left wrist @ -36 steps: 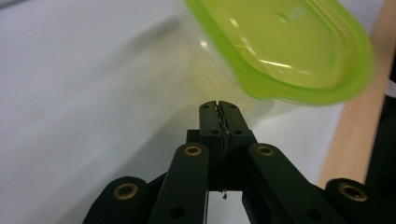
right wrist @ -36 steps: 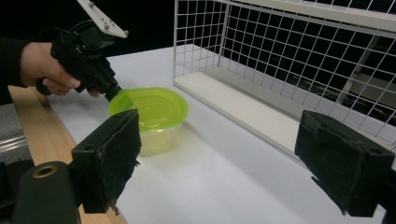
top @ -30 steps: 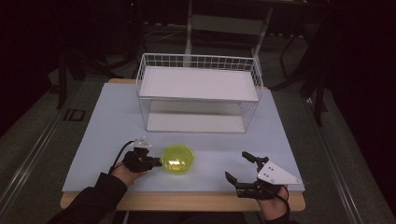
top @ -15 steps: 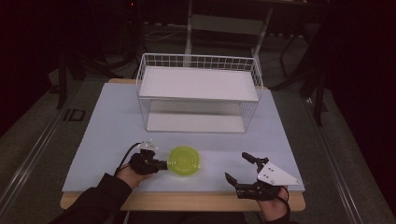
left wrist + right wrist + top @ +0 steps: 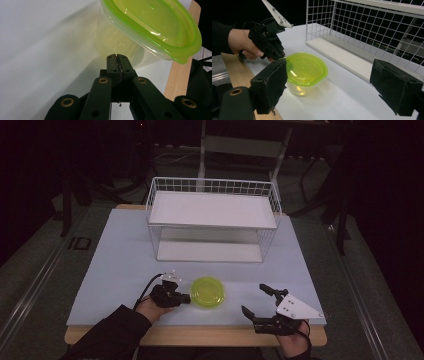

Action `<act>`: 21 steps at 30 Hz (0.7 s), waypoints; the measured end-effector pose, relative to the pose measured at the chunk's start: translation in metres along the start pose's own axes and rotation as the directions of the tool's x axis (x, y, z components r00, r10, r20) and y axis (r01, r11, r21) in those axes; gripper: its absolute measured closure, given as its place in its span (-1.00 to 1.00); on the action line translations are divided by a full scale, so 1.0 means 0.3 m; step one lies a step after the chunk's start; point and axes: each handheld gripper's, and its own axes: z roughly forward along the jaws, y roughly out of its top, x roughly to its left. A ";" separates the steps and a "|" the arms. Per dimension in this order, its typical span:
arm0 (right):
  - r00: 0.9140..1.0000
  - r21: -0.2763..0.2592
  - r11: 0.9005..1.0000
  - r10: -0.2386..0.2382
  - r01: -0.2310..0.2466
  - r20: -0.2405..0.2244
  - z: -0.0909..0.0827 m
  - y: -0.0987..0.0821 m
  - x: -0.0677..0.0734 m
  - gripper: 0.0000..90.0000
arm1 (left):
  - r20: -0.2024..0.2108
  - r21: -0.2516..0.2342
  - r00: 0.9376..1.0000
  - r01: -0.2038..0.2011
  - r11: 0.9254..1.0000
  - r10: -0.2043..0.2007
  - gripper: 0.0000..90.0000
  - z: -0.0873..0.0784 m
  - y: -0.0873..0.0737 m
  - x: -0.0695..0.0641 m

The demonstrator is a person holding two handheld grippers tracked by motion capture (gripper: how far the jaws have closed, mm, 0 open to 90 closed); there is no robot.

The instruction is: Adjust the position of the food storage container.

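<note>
High view: we note the left hand-held gripper (image 5: 186, 297) clenched on the container's (image 5: 208, 292) green lid rim near the counter's (image 5: 120, 265) front edge; such a thin pinch could slip. Right hand-held gripper (image 5: 260, 299) released.

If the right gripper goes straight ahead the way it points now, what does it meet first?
Probably the green-lidded container, low between the right gripper's open jaws; the wire rack lies beyond. Depth is uncertain.
</note>
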 end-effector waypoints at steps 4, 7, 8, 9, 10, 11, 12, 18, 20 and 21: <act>1.000 0.004 1.000 0.001 -0.001 -0.002 0.001 0.000 0.001 -0.69 | 0.008 0.002 1.000 -0.002 1.000 0.002 0.99 0.018 0.012 -0.003; 1.000 0.005 1.000 0.001 -0.001 -0.003 0.001 -0.001 0.001 -0.69 | 0.007 0.006 1.000 0.001 1.000 -0.001 0.99 0.031 0.019 -0.008; 1.000 0.006 1.000 0.000 0.000 -0.002 0.001 -0.001 0.001 -0.69 | 0.011 0.006 1.000 0.009 1.000 -0.009 0.99 0.039 0.024 -0.009; 1.000 0.006 1.000 0.000 0.000 -0.002 0.001 -0.001 0.001 -0.69 | 0.023 0.002 1.000 0.010 1.000 -0.010 0.99 0.047 0.028 -0.012; 1.000 0.005 1.000 -0.001 0.001 -0.001 0.001 -0.001 0.000 -0.69 | 0.010 0.009 1.000 -0.005 1.000 0.005 0.99 0.053 0.032 -0.015; 1.000 0.005 1.000 -0.002 0.002 0.000 0.000 -0.002 0.000 -0.69 | 0.007 0.013 1.000 0.001 1.000 -0.001 0.99 0.052 0.034 -0.011; 1.000 0.005 1.000 -0.004 0.004 0.001 -0.001 -0.002 0.000 -0.69 | 0.007 0.013 1.000 0.001 1.000 -0.001 0.99 0.052 0.034 -0.011; 1.000 0.010 1.000 0.000 -0.001 0.001 0.000 -0.003 -0.003 -0.68 | -0.026 0.002 1.000 0.014 1.000 -0.014 0.98 -0.007 0.035 -0.002; 1.000 0.014 1.000 -0.002 0.002 0.002 0.000 -0.003 -0.002 -0.68 | -0.049 0.000 0.999 0.009 1.000 -0.009 0.93 -0.031 0.035 -0.001; 1.000 0.015 1.000 -0.005 0.005 0.004 0.000 -0.002 -0.001 -0.68 | -0.055 -0.011 0.998 0.017 1.000 -0.018 0.90 -0.060 0.030 0.002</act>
